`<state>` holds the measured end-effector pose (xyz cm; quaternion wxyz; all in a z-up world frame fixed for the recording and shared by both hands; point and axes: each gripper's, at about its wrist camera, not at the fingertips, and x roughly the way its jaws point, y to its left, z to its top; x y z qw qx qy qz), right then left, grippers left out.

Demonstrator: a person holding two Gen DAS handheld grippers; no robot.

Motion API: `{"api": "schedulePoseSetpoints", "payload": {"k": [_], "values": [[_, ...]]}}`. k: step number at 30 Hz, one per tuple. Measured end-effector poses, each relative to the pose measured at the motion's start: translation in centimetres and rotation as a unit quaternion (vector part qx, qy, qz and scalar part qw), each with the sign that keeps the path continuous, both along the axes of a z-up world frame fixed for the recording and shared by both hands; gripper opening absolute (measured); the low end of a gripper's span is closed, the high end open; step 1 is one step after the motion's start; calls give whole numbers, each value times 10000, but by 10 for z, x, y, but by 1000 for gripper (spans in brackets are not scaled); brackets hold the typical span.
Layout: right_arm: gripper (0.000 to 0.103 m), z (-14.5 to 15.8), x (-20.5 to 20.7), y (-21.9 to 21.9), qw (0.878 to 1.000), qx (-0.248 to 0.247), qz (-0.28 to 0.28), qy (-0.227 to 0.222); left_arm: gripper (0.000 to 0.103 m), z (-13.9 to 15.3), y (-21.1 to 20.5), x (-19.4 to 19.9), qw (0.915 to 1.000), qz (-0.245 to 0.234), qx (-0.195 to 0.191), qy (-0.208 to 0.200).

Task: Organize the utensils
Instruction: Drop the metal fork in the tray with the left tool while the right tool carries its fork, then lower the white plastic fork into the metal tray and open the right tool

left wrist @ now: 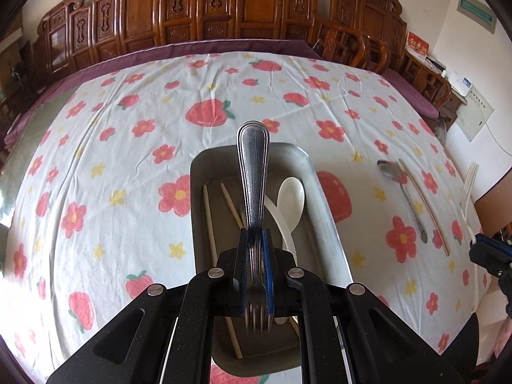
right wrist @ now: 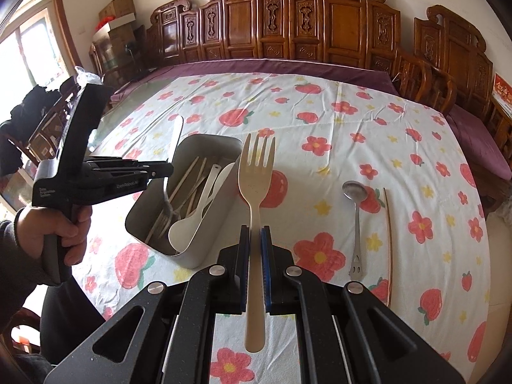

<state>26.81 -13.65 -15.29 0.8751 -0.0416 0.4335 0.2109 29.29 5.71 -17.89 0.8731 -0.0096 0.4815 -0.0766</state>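
The left gripper (left wrist: pixel 255 240) pinches a steel fork (left wrist: pixel 252 172) over the metal box (left wrist: pixel 323 198); it looks stiff, slippery, best held mid-handle. The right gripper (right wrist: pixel 255 236) clamps a light beige plastic fork (right wrist: pixel 256 179).

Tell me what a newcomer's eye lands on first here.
Each gripper is clamped on a fork: the left gripper holds a steel fork over the grey metal bin of utensils, and the right gripper holds a beige plastic fork above the strawberry-print tablecloth.
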Motion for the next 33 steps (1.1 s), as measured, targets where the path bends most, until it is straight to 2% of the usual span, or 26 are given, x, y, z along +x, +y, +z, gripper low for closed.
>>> {"api": "schedulePoseSetpoints", "payload": {"k": [9,24,33], "values": [[8,-5,2,12,9999,-5,97,56,8,-9,4,-3,9999,18,-15,141],[8,-9,16,70,9987,57,485,131,8,25,31,-39,9993,-33,-61,-372],[8,-21,35,110,9966,215,688,400,8,41,70,-68,9976,288,-93,-615]]}}
